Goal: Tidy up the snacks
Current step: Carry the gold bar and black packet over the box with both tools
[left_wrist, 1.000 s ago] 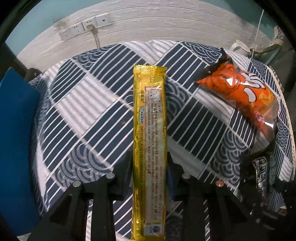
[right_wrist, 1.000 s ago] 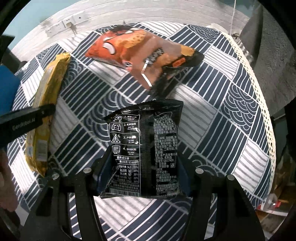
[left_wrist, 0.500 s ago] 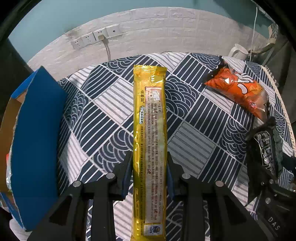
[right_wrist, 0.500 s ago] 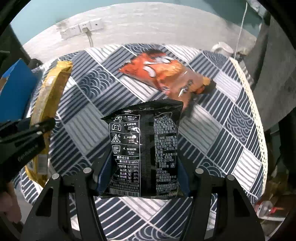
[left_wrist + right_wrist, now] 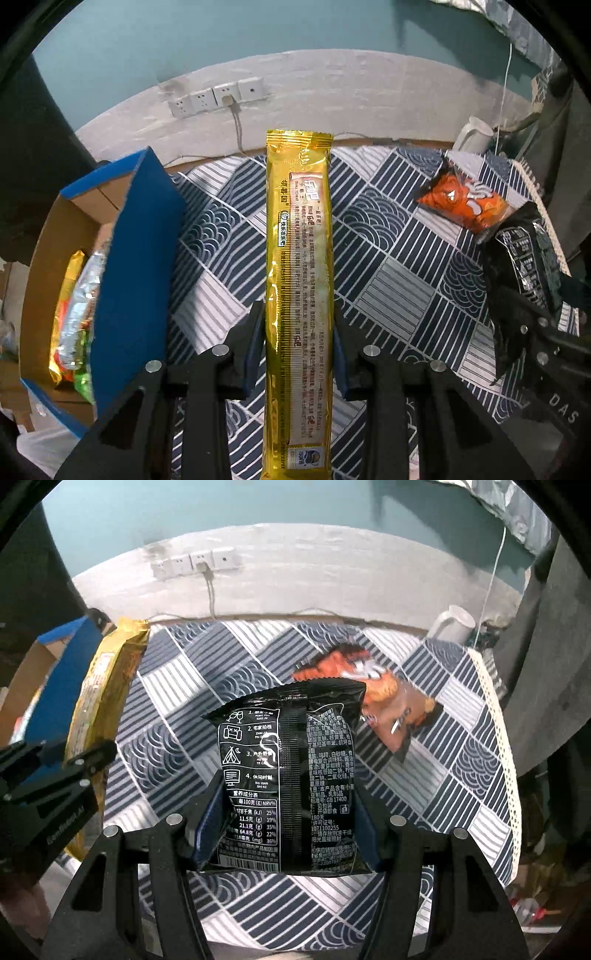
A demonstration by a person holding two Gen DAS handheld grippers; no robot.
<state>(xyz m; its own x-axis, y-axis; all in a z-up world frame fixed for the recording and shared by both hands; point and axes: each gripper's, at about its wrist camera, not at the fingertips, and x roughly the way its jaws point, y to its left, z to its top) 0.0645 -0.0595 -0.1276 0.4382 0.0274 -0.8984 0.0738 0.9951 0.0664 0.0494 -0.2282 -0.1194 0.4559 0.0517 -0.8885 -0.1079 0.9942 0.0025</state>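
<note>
Right tongs: closed on a black snack bag.
Orange bag: laid on the table.
Left tongs: gold packet gripped.

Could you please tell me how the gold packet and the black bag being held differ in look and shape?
The gold packet is long and narrow, while the black bag is short and wide. The gold packet is shiny yellow with a pale printed strip; the black bag is dark with white text and icons. The left gripper holds the gold packet, the right gripper the black bag. Both are sealed snacks lifted above the patterned tablecloth.
</note>
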